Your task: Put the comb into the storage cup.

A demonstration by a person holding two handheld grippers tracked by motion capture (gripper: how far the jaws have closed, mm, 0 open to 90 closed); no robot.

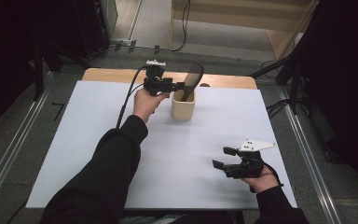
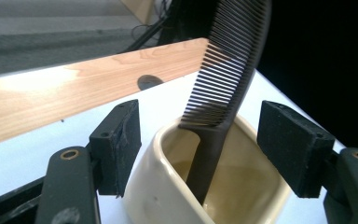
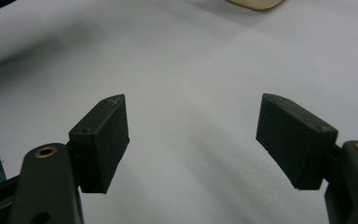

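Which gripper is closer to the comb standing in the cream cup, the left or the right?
Left. The left gripper is right at the cup, open jaws either side of the comb. The right gripper rests open far off, near the table's front right corner.

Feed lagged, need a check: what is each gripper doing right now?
Left gripper: open, jaws either side of the cream ceramic cup holding the dark plastic comb.
Right gripper: open, holding nothing.

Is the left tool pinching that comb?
Apart. The left gripper view shows the left tool open, both pads clear of the comb standing in the cup.
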